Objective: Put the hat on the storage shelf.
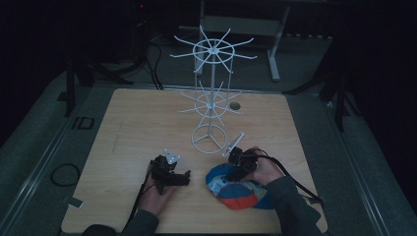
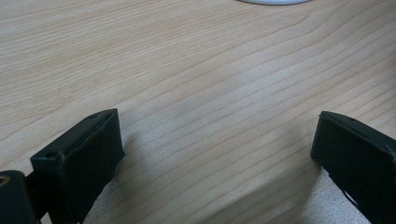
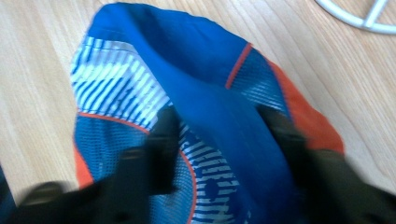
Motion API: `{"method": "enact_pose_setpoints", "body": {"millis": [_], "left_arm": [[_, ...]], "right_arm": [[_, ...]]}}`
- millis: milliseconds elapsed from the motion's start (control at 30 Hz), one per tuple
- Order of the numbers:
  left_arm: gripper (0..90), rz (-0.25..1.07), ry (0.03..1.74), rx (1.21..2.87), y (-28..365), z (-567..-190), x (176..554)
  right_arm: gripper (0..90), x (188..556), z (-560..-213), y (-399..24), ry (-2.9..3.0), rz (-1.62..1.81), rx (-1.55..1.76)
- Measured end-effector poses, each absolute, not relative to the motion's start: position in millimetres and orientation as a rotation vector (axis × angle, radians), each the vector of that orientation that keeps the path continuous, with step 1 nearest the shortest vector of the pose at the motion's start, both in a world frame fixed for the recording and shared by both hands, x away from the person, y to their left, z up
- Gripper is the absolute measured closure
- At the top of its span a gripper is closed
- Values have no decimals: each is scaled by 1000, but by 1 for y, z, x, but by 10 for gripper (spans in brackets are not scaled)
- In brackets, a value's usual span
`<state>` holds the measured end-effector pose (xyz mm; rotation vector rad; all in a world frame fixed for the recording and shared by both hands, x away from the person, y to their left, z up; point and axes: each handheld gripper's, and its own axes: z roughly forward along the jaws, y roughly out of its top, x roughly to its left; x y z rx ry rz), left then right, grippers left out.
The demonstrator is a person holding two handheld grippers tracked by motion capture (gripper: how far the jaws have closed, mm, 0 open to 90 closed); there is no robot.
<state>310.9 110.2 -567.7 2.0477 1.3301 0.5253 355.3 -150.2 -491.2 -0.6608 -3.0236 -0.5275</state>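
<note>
A blue, orange and white striped cap (image 1: 241,189) lies on the wooden table (image 1: 142,123) at the front right. My right gripper (image 1: 237,168) is down on its near-left part. In the right gripper view the two jaws straddle a raised blue fold of the cap (image 3: 205,79); they are blurred, partly apart, and the gripper (image 3: 217,116) reads as open. My left gripper (image 1: 183,177) rests low over bare wood left of the cap, pointing right. Its jaws stand wide open with nothing between them (image 2: 217,126).
A white wire display rack (image 1: 212,98) with two tiers of spokes stands mid-table on a ring base (image 1: 209,138), just behind both grippers. Its base rim shows in the gripper views (image 3: 359,16) (image 2: 275,1). A small dark hole (image 1: 235,105) marks the tabletop behind the rack.
</note>
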Motion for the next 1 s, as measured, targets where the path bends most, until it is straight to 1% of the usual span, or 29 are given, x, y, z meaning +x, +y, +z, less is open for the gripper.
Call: {"method": "enact_pose_setpoints", "body": {"millis": [33, 67, 100, 167, 633, 1000], "left_arm": [[26, 525, 1330, 2048, 110, -568, 311], [26, 525, 1330, 2047, 110, -568, 311], [26, 525, 1331, 2047, 110, -568, 311], [26, 525, 1331, 2048, 110, -568, 311], [26, 523, 1329, 2054, 110, -567, 311], [26, 523, 1329, 2054, 110, -567, 311]], "right_arm": [[726, 355, -490, -151, -3033, -526, -666], [770, 354, -489, -152, -3043, -539, -670], [801, 353, -488, -153, -3050, -555, -668], [819, 351, -483, -155, -3058, -593, -665], [833, 335, -454, -174, -3033, -802, -677], [835, 331, -443, -194, -2983, -929, -738]]}}
